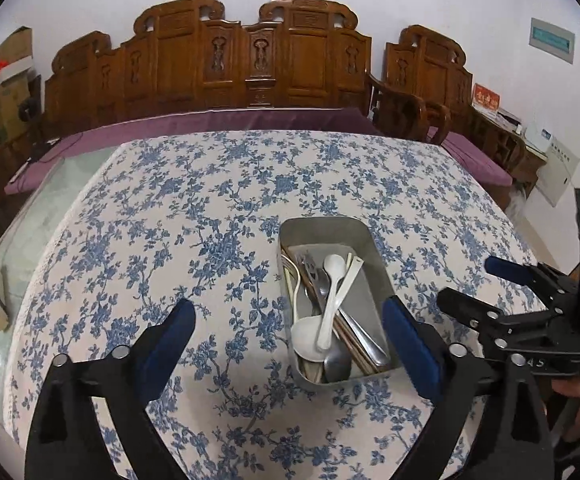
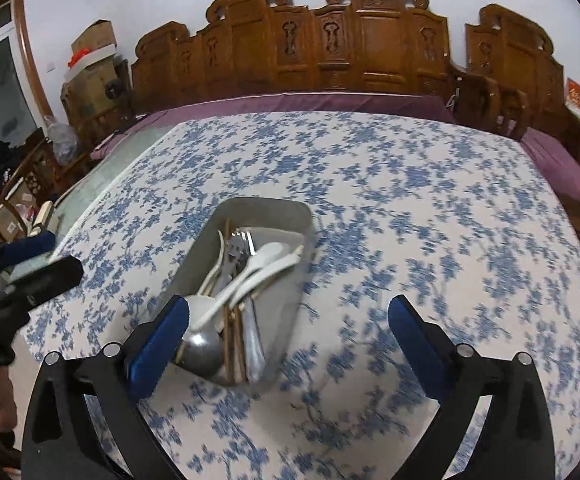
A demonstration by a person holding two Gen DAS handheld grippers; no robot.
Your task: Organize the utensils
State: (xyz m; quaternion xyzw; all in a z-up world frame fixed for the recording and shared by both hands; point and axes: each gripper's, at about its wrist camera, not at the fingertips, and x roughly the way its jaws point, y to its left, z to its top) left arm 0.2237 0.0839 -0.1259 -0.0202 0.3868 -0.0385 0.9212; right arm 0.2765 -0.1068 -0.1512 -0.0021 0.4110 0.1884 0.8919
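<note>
The right wrist view is smeared with blur, so the utensils there run together. The left gripper (image 1: 286, 332) stands spread wide with nothing between its pads; the metal tray (image 1: 353, 232) lies just ahead, toward its right finger (image 1: 407, 344), which covers the tray's near right corner. In the tray, a white spoon (image 1: 331, 296) lies over forks, chopsticks and a steel spoon (image 1: 335, 362), whose handles are buried. The right gripper (image 2: 290, 340) is likewise spread and empty, its left finger (image 2: 158, 344) hiding the tray's near corner. Ahead of both, the floral tablecloth (image 1: 194, 208) lies bare up to its far edge.
</note>
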